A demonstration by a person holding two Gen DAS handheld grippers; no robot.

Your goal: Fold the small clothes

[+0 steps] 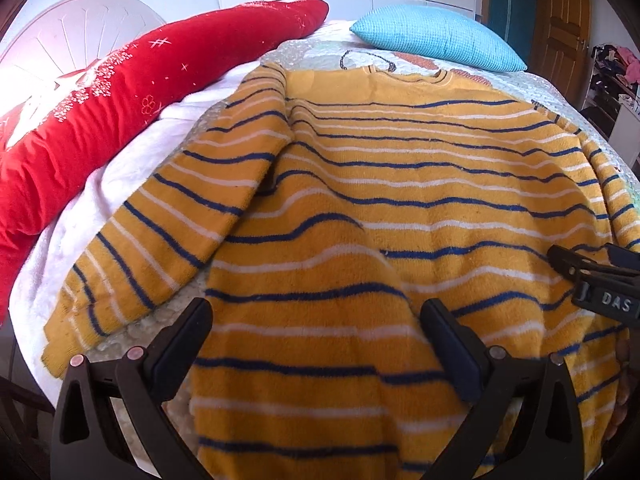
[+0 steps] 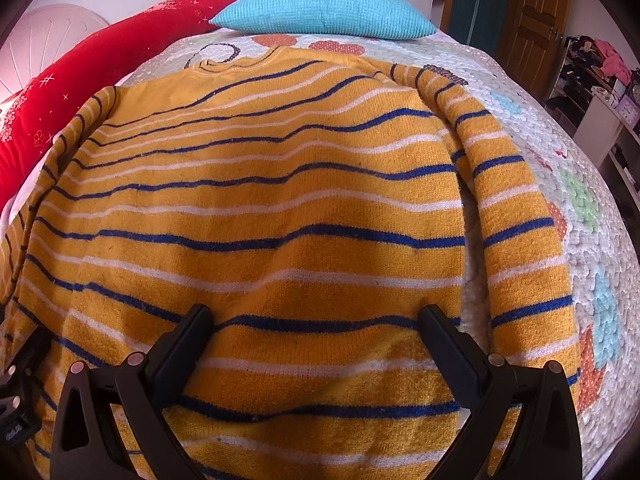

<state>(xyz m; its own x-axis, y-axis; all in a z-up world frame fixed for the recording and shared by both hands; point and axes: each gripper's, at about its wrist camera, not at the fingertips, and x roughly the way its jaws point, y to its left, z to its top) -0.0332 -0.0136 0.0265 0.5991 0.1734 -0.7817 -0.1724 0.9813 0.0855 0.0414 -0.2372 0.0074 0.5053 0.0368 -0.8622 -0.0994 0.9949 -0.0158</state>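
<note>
Sweater (image 1: pixel 360 208) fills the left wrist view, yellow with blue and white stripes, spread flat on the bed (image 1: pixel 132 184) with its collar toward the far side. Its near hem runs under the frame edge and is cut off. One sleeve (image 1: pixel 168 216) lies angled out beside the body toward a red cushion (image 1: pixel 120 92); the other sleeve drops off the picture's right edge and is only partly seen. A blue pillow (image 1: pixel 436 36) sits beyond the collar. The left hand-held gripper (image 1: pixel 316 320) hangs over the lower body of the sweater, fingers spread wide with nothing between them; whether the tips touch the knit is hard to tell. The right hand-held gripper (image 1: pixel 592 280) pokes in at the right edge, mostly cropped.

In the right wrist view the sweater (image 2: pixel 260 208) again covers most of the frame, hem hidden below. The sleeve (image 2: pixel 516 216) curves along the body on the patterned quilt (image 2: pixel 580 184). The right hand-held gripper (image 2: pixel 316 320) is likewise spread apart over the lower stripes, gripping nothing. A dark piece of the left hand-held gripper (image 2: pixel 16 400) shows at the left edge, too cropped to read. The pillow (image 2: pixel 324 8) lies behind the collar.
</note>
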